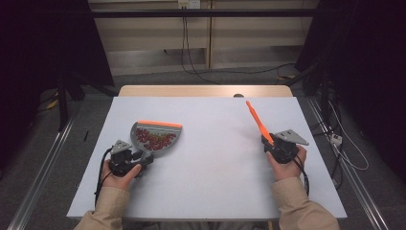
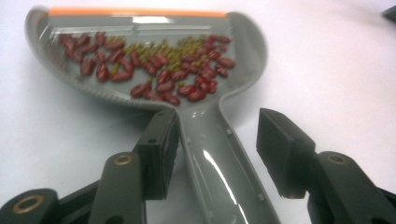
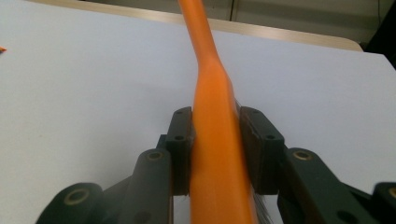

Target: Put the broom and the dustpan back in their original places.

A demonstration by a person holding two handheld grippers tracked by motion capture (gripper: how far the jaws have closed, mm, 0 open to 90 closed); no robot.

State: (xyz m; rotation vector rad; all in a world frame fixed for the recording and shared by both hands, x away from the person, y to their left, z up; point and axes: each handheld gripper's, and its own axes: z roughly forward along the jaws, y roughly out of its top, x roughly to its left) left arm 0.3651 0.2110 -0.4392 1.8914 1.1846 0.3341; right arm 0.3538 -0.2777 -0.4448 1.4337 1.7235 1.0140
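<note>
A grey dustpan (image 1: 165, 125) with an orange front lip lies on the white table at the left, filled with red beans (image 1: 155, 138) and some small green ones (image 2: 173, 53). Its handle (image 2: 219, 163) runs back between the jaws of my left gripper (image 1: 146, 159), which stand open: the left pad is at the handle's side and the right pad is clear of it. At the right, my right gripper (image 1: 269, 142) is shut on the thick end of an orange brush (image 1: 257, 120), whose slim handle (image 3: 212, 93) points away toward the table's far side.
The white table top (image 1: 215, 182) stretches between the two hands, with a wooden edge (image 1: 206, 90) at its far side. Cables lie on the floor beyond, and metal rails run along both sides of the table.
</note>
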